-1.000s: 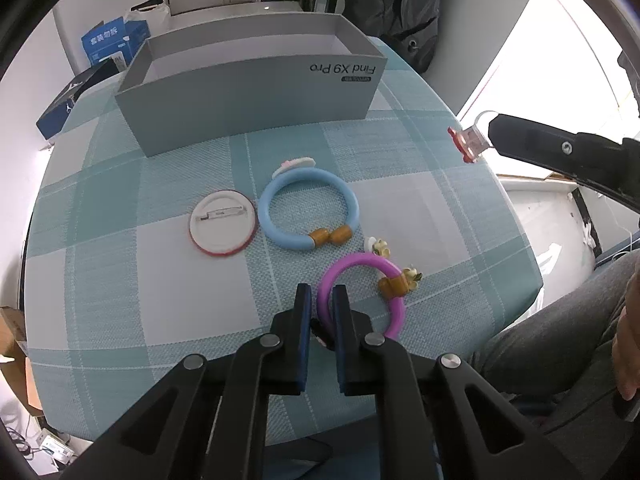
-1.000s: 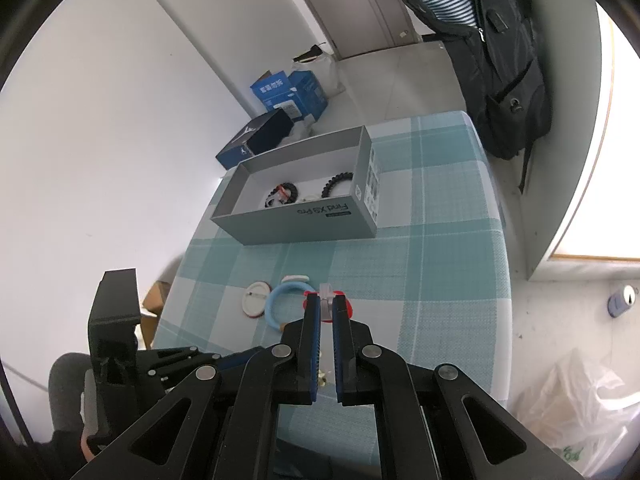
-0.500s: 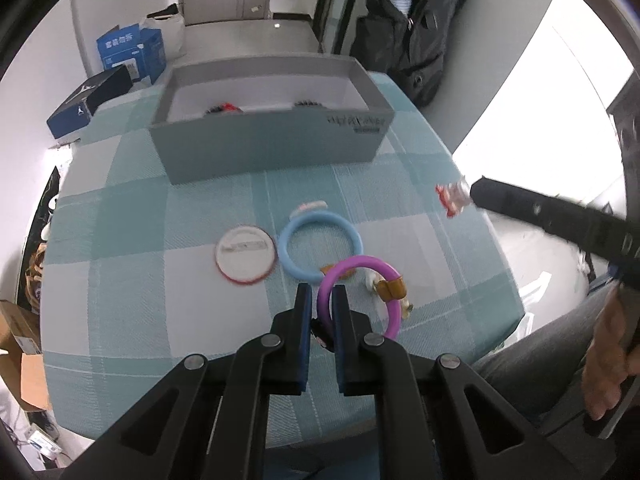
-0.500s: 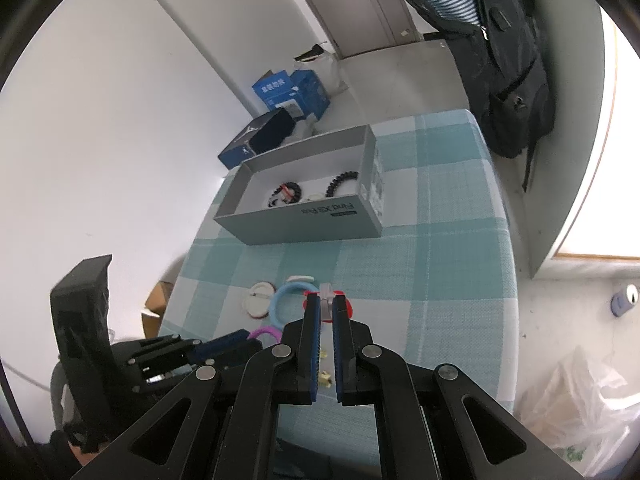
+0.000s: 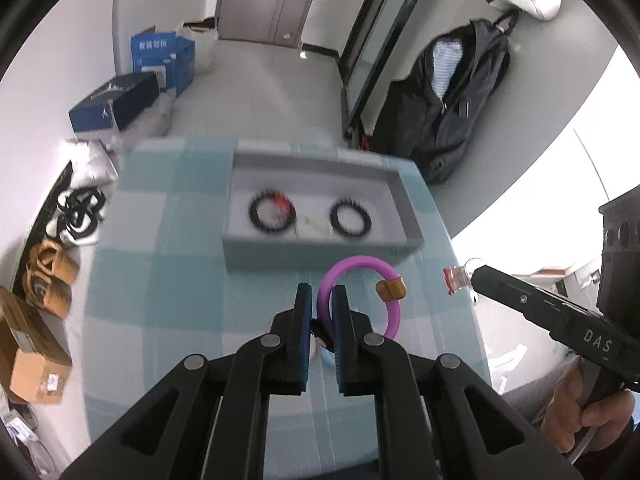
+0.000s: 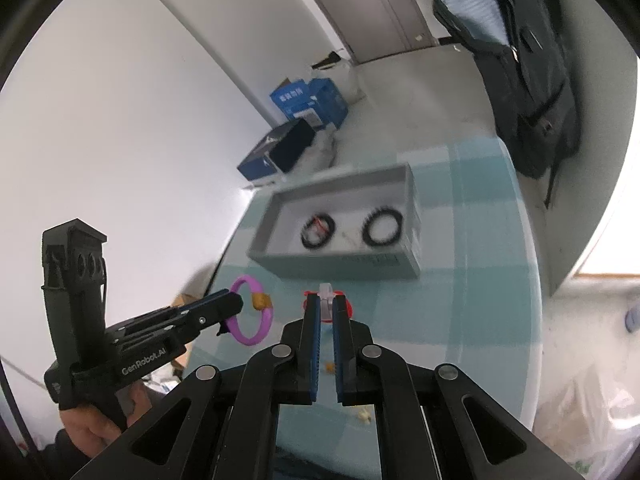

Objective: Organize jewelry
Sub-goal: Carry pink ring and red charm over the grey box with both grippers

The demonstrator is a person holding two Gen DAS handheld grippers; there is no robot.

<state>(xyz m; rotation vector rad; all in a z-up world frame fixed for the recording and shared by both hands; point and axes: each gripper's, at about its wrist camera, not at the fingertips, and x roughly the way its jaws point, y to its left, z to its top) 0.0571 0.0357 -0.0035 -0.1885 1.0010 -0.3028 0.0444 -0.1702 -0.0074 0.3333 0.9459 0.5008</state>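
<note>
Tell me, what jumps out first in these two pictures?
The bright purple bracelet, with its amber bead, is pinched in the left tongs and held in the air above the checked tablecloth, just short of the grey box. Inside that box lie two black beaded bracelets side by side. The right tongs are shut on a small clear and red trinket.

My left gripper (image 5: 321,306) hides part of the purple bracelet (image 5: 360,292) between its fingers. The gray box (image 5: 320,248) and the two black bracelets (image 5: 272,216) inside are motion-blurred; I can't make out the small pale thing between them. The table's (image 5: 160,280) near edge sits behind my grippers.
</note>
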